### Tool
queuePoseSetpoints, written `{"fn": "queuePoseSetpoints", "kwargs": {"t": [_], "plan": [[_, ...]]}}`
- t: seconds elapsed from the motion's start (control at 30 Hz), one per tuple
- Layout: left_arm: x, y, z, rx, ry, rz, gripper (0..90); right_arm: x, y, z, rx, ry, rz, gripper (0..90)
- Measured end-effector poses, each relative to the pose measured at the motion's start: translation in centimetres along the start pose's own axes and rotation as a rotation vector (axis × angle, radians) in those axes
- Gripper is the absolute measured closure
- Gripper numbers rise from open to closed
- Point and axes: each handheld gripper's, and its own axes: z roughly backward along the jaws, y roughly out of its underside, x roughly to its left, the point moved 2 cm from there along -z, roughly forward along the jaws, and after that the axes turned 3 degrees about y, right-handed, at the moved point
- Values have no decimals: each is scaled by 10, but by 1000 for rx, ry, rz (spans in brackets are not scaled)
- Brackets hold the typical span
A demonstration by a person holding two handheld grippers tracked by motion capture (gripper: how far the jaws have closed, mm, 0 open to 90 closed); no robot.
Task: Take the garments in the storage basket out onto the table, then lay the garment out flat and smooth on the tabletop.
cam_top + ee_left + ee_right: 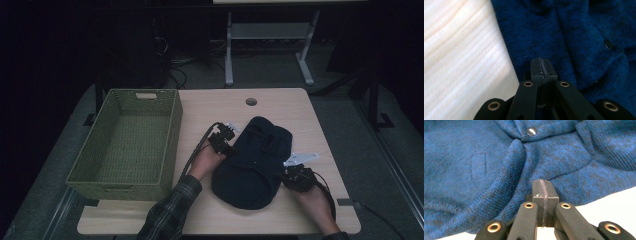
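A dark blue knit garment (255, 165) lies bunched on the light wood table (210, 107). My left gripper (232, 149) is at the garment's left edge, jaws shut. In the left gripper view its closed tips (543, 68) sit over the knit (574, 32) just inside the edge, with no fabric between them. My right gripper (286, 175) is at the garment's right side, also shut. In the right gripper view its tips (544, 189) rest against a fold of the knit (486, 157). A snap button (532, 131) shows beyond them, and another button (608, 44) in the left gripper view.
An empty green woven basket (120, 189) stands on the table's left part. A round cable hole (251, 101) is near the far edge. Bare tabletop (461, 62) lies between the basket and the garment. A desk frame (270, 45) stands on the floor behind.
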Motion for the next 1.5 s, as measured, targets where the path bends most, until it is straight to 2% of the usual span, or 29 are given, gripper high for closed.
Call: {"fn": "queuePoseSetpoints", "kwargs": {"t": [0.1,0.13,0.23,0.37,0.67,0.9,1.0,1.1,1.2,1.5], "plan": [[-6,6,3,7,-12,2,900,-1,-1,-1,4,4,3,899],[-7,8,5,25,-18,-18,900,-1,-1,-1,6,3,7,899],[-13,14,9,26,-30,-15,900,0,-3,-2,6,7,13,899],[-20,24,14,34,-44,-32,900,0,-5,-4,3,5,23,899],[-32,47,24,14,-5,-7,900,2,-6,-5,0,-4,36,899],[-39,57,30,9,3,3,900,9,-6,-4,5,-20,59,899],[-42,63,33,21,15,-10,900,14,-5,-3,11,-28,74,899],[-47,70,36,6,27,-2,900,19,-4,-1,18,-39,90,899],[-51,75,38,4,27,-12,900,24,-2,1,20,-46,98,899],[-62,82,40,-2,49,-28,900,34,9,10,15,-73,105,899]]}}
